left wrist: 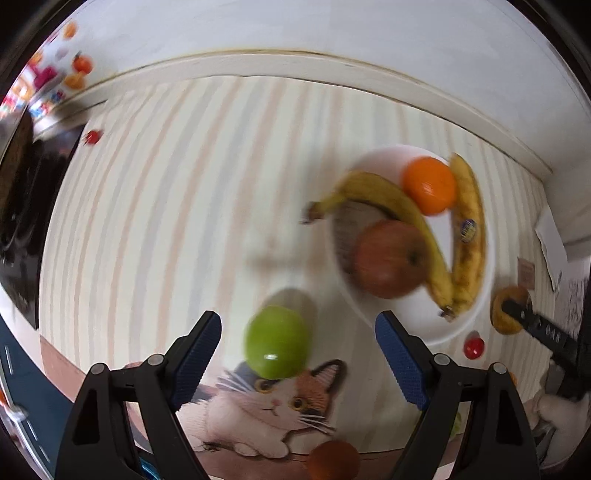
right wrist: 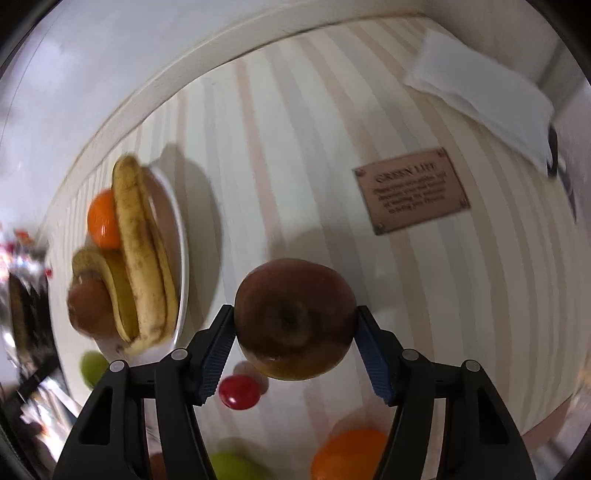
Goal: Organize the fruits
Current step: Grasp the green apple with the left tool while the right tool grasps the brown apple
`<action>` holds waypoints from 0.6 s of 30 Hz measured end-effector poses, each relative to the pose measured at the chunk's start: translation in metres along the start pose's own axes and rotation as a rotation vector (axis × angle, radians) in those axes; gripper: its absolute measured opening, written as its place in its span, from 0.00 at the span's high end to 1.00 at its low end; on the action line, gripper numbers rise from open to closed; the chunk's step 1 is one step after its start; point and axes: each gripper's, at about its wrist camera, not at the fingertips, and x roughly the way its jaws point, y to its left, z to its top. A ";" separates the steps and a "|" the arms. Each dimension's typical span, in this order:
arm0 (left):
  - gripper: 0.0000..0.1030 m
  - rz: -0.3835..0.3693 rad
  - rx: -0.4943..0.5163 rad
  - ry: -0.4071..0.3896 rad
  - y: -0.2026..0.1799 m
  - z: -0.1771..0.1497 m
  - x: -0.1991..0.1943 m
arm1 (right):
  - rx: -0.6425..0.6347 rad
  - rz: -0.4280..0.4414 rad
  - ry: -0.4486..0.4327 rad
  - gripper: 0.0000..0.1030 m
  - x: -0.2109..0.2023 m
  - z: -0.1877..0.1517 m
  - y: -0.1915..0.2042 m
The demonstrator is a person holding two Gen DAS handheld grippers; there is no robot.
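One dark apple [right wrist: 295, 319] clamped in right gripper [right wrist: 295, 347]; left gripper [left wrist: 297, 354] (spread) behind green apple [left wrist: 277, 341]

Striped tablecloth [left wrist: 177, 206], white wall [left wrist: 295, 26]

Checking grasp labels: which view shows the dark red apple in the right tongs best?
Right wrist view: the dark red apple sits large and centred, pinched between both pads. In the left wrist view it is small at the edge, partly hidden by a finger.
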 end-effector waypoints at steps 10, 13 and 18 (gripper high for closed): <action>0.17 -0.012 -0.026 0.127 0.033 0.003 0.027 | -0.024 0.070 0.083 0.35 0.008 -0.040 0.013; 0.17 -0.020 -0.013 0.180 0.029 0.000 0.046 | -0.041 0.067 0.093 0.35 0.010 -0.047 0.018; 0.21 -0.035 -0.010 0.233 0.023 -0.004 0.075 | -0.043 0.066 0.105 0.35 0.012 -0.045 0.021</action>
